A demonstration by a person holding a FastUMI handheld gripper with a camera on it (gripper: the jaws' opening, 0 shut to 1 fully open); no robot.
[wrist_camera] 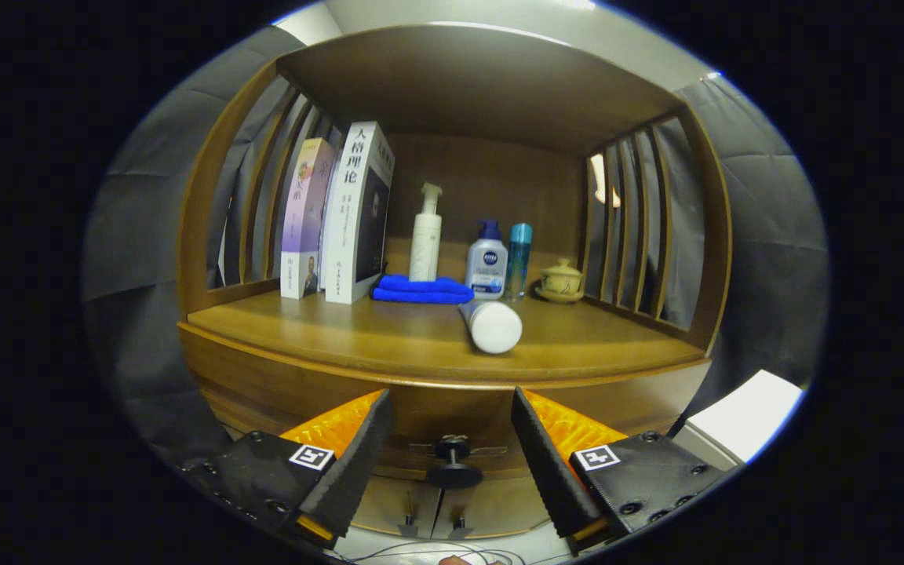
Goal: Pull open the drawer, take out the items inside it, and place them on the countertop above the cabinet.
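Two fingers of the gripper [452,439] spread wide apart, gripping nothing. Black ribbed pads [358,455] face inward, orange backs behind them. The drawer [421,408] sits shut in the cabinet front just ahead of the fingers. Its dark round knob [453,463] lies between the fingertips, clear of both pads. Drawer contents hidden.

The countertop [389,337] is directly above the drawer, under a wooden shelf roof with slatted sides. A white tube [491,324] lies on its side near the front of the countertop, cap end toward the camera. Behind it a folded blue cloth [422,289] with a tall white pump bottle [425,235] standing on it or just behind it; which, cannot tell. Right of the cloth a white bottle with blue pump [487,263], then a slim blue bottle [519,259] touching or just beside it. Farther right a small lidded ceramic cup [561,280] on a saucer, near the right slats. Two books [342,216] stand upright at the left back, leaning against each other. Two lower cabinet doors [432,510] with small handles show beneath the drawer. A white box [746,412] sits off to the right of the cabinet.
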